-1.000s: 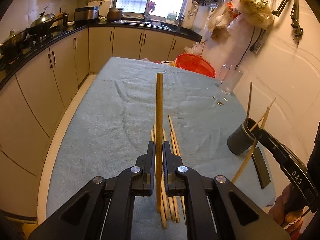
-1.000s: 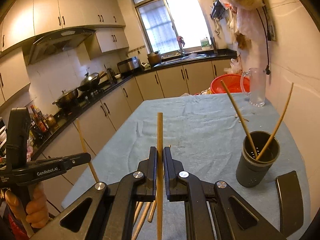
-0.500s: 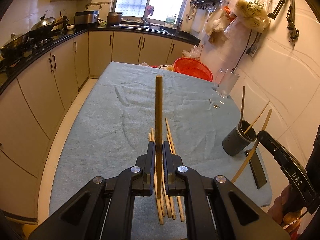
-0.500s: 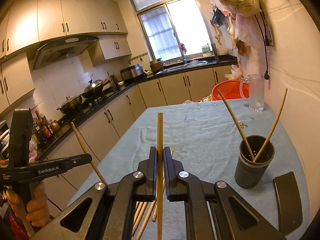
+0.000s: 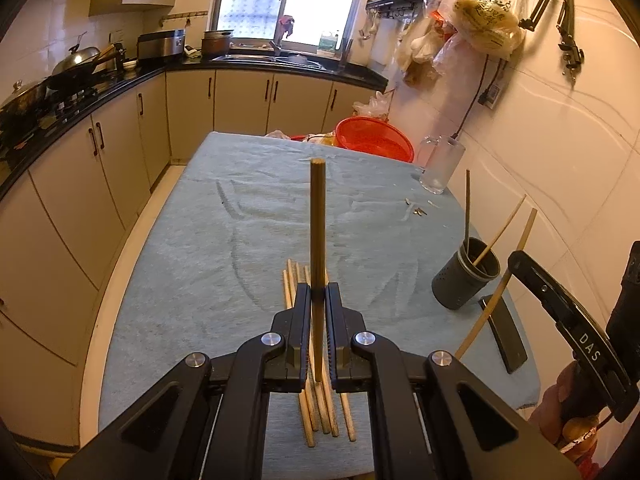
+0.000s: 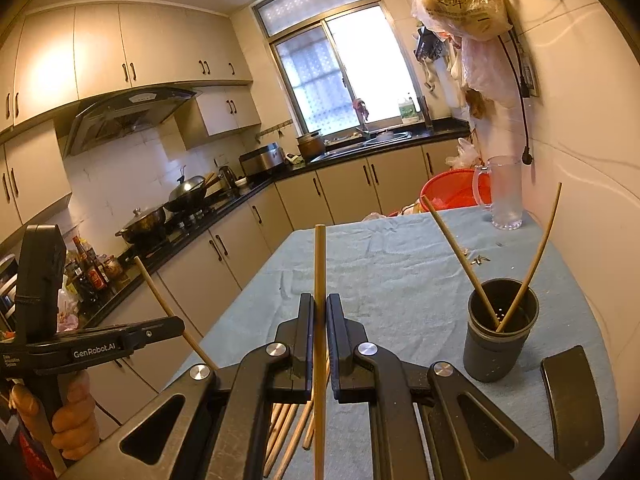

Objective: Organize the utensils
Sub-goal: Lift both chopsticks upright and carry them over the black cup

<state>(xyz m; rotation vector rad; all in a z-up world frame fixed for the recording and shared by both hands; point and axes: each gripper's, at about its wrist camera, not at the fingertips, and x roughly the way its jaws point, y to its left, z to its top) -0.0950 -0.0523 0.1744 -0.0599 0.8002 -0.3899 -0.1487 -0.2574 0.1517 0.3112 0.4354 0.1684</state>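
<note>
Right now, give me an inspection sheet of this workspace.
Surface: table under a blue-grey cloth, wrinkled.
Job's things: dark holder with two chopsticks leaning inside; loose chopsticks lying on the cloth.
Clutter: glass mug, red basket, small scraps, dark flat piece beside the holder.
Grippers: left claw shut on one chopstick; right claw shut on another chopstick.
Cables: black cord on the wall.
Surroundings: cabinets, stove with pans, window.
</note>
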